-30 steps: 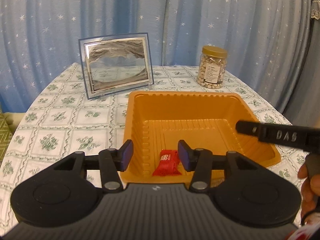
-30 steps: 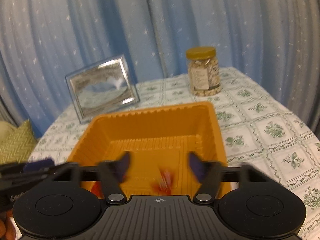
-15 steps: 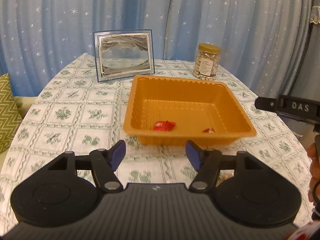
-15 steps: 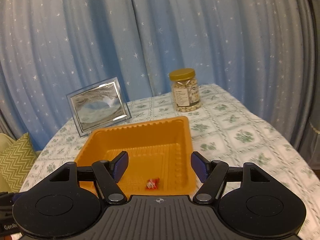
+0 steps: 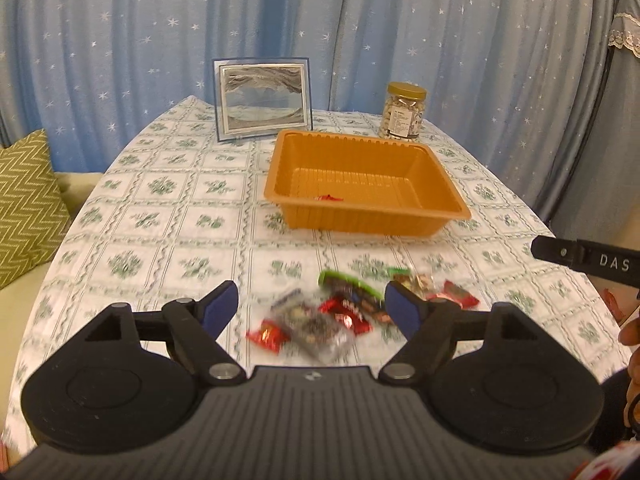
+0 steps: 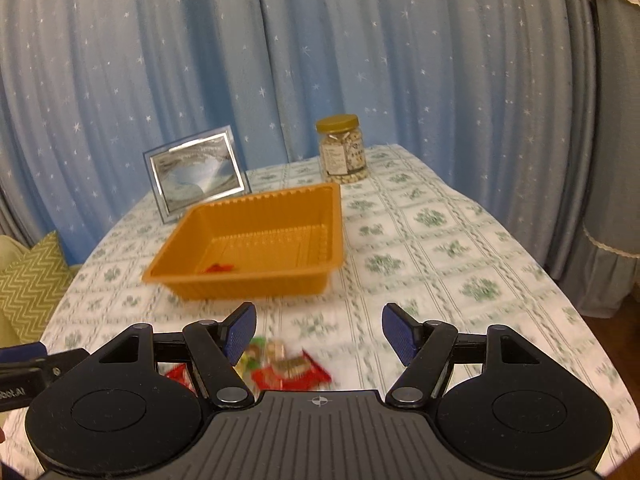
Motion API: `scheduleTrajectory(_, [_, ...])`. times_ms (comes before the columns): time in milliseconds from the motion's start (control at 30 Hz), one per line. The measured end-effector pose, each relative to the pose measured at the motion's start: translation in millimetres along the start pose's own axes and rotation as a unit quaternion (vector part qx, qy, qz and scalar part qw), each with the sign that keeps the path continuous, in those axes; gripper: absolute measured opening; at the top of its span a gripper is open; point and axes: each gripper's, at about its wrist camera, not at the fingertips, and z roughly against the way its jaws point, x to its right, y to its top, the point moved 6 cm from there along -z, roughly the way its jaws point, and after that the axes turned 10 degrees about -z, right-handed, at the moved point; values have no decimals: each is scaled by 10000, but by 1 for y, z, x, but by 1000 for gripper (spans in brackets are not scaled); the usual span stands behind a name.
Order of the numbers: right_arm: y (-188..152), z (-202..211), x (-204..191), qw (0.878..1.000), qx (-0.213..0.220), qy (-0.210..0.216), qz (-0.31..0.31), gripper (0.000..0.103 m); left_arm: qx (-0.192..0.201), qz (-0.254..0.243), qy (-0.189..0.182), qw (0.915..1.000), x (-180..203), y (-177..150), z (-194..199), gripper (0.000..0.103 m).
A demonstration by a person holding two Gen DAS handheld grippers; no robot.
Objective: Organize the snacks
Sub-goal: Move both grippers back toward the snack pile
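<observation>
Left claw (image 5: pixel 312 308): jaws just widened, nothing gripped, snack pile (image 5: pixel 340 316) beneath. Right claw (image 6: pixel 319 330): open, empty. Tray (image 5: pixel 368 216) ahead, holding red candy (image 5: pixel 329 198).

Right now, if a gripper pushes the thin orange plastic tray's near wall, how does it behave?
The thin orange plastic tray probably slides easily: it holds little more than a red wrapper and sits on a smooth patterned tablecloth. Its thin ribbed walls would likely flex before moving. Low and wide, it seems unlikely to tip.
</observation>
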Motion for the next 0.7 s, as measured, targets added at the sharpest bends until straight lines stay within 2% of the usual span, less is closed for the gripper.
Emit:
scheduleTrajectory(333, [-31,39,-7,9998,-218,-10,12,73,-70,-10,22,10000,4,-27,42,80])
scheduleTrajectory(700, [-45,50,-8,9993,-360,-93,10,74,-132,5,199,9997,-7,-35,53,81])
